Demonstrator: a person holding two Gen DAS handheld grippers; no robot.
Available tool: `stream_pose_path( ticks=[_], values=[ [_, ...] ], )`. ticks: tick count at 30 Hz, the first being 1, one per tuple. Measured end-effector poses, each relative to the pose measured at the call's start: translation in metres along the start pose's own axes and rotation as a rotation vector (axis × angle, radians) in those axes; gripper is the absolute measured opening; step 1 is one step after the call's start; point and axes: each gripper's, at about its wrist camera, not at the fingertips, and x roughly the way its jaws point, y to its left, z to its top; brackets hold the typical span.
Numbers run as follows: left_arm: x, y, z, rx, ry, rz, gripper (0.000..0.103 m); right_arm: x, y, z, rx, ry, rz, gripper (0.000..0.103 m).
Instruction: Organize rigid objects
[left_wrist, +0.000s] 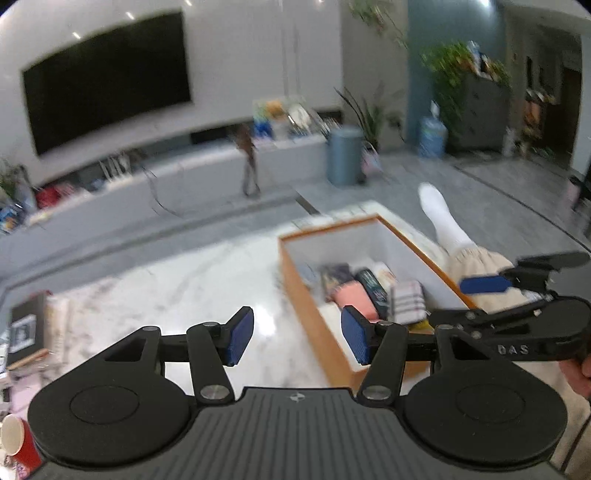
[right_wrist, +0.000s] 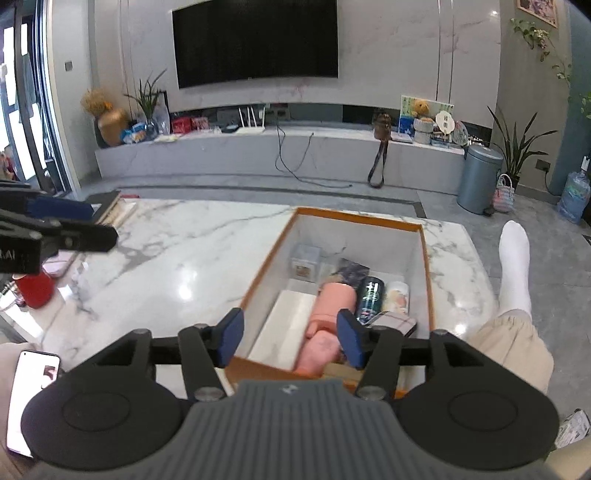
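Note:
An orange-rimmed white box (right_wrist: 426, 258) stands on the marble table (right_wrist: 166, 258). It holds a pink bottle (right_wrist: 330, 310), a dark can (right_wrist: 371, 295), a pale can (right_wrist: 397, 297), a small clear cube (right_wrist: 304, 264), a dark patterned packet (right_wrist: 351, 267) and a checked item (right_wrist: 395, 321). My right gripper (right_wrist: 291, 338) is open and empty above the box's near end. My left gripper (left_wrist: 297, 338) is open and empty above the table beside the box's left wall (left_wrist: 301, 295). The right gripper also shows in the left wrist view (left_wrist: 517, 295), over the box's right side.
A red cup (right_wrist: 35, 290), books (right_wrist: 114, 212) and papers lie at the table's left end. A phone (right_wrist: 31, 395) rests on the person's lap. The person's socked leg (right_wrist: 515, 266) stretches along the table's right side. A grey bin (right_wrist: 478, 179) stands on the floor beyond.

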Motion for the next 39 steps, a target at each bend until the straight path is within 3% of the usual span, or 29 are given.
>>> stream_pose_path(
  ticks=[5, 8, 10, 14, 16, 22, 26, 39],
  values=[
    [-0.014, -0.010, -0.026, -0.075, -0.117, 0.093, 0.069, -0.018, 0.008, -0.016, 0.029, -0.045, -0.022, 0.064],
    [-0.013, -0.019, -0.040, -0.121, -0.160, 0.112, 0.076, -0.025, 0.011, -0.025, 0.058, -0.069, -0.041, 0.070],
    [-0.008, -0.027, -0.045, -0.126, -0.163, 0.101, 0.082, -0.028, 0.013, -0.031, 0.069, -0.085, -0.057, 0.071],
    [-0.003, -0.024, -0.055, -0.198, -0.163, 0.107, 0.090, -0.027, 0.017, -0.046, 0.085, -0.107, -0.083, 0.085],
    [0.004, -0.022, -0.061, -0.230, -0.141, 0.115, 0.097, -0.024, 0.019, -0.053, 0.075, -0.114, -0.100, 0.087],
    [0.025, -0.021, -0.085, -0.224, -0.019, 0.166, 0.098, -0.008, 0.014, -0.064, 0.080, -0.134, -0.148, 0.090],
    [0.037, -0.025, -0.093, -0.229, 0.027, 0.158, 0.099, 0.006, 0.015, -0.072, 0.066, -0.134, -0.165, 0.091],
    [0.052, -0.032, -0.110, -0.232, 0.100, 0.182, 0.099, 0.032, 0.007, -0.087, 0.095, -0.082, -0.160, 0.091]
  ],
)
